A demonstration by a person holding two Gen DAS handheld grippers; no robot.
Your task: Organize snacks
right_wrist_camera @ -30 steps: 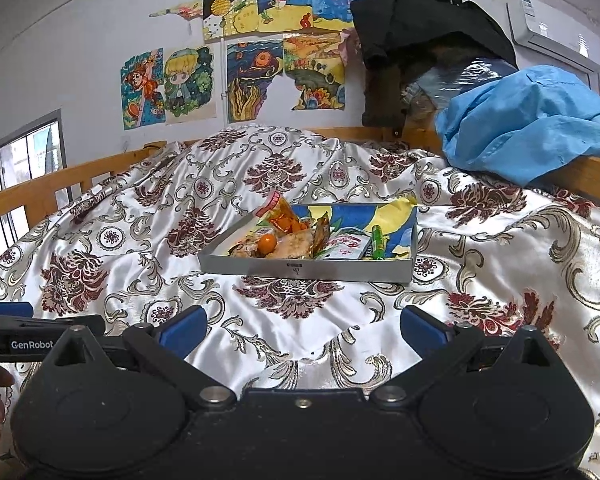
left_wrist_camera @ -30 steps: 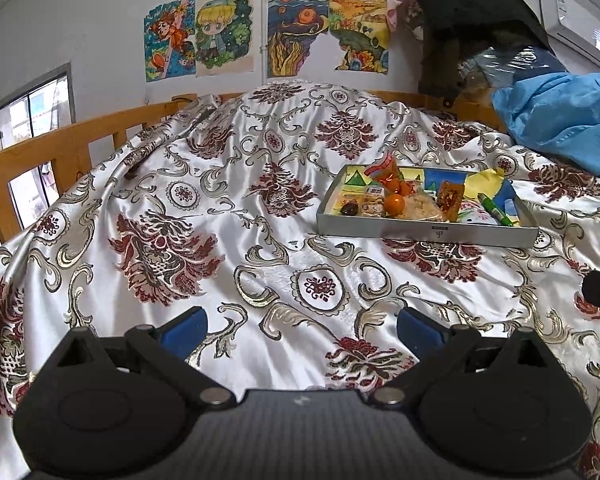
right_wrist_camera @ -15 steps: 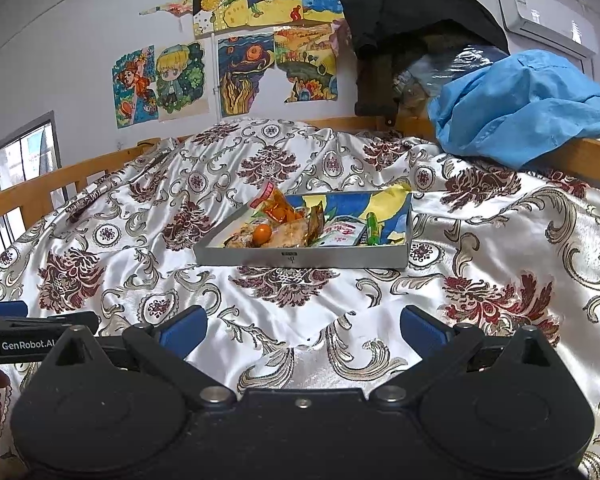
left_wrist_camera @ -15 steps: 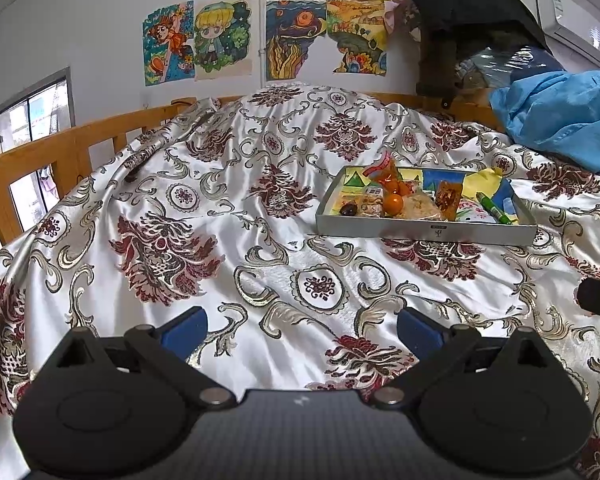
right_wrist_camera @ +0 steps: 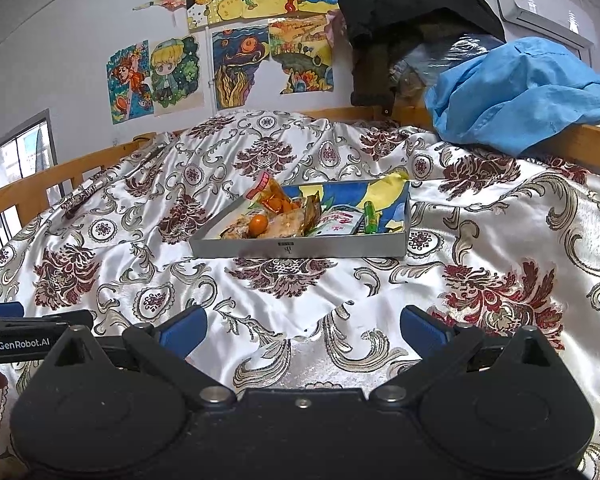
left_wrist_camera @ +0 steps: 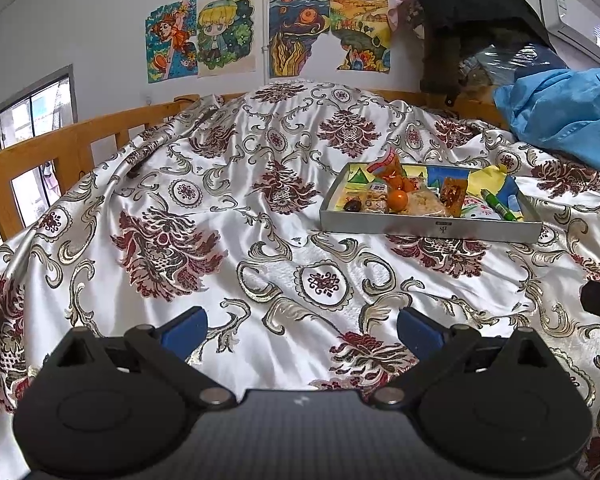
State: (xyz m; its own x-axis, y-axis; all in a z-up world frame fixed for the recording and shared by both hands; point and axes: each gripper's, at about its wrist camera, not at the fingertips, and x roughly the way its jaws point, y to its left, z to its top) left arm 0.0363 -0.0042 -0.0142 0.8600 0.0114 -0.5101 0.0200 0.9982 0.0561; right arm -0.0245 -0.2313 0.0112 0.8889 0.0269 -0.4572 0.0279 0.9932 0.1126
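Hovering over a patterned bedspread (left_wrist_camera: 260, 208), the left hand-held gripper (left_wrist_camera: 300, 326) and right hand-held gripper (right_wrist_camera: 302, 326) gape wide, empty. Ahead, a grey tray (right_wrist_camera: 300, 247) on the bed holds snacks (right_wrist_camera: 276, 216).

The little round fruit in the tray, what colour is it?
Orange fruit, clearest in the right wrist view.

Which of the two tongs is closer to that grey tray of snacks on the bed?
Right, slightly, by my judgement. The right tongs face the tray almost head-on. The left tongs sit off to its left, so the tray lies ahead and rightward. Both hang open, touching nothing.
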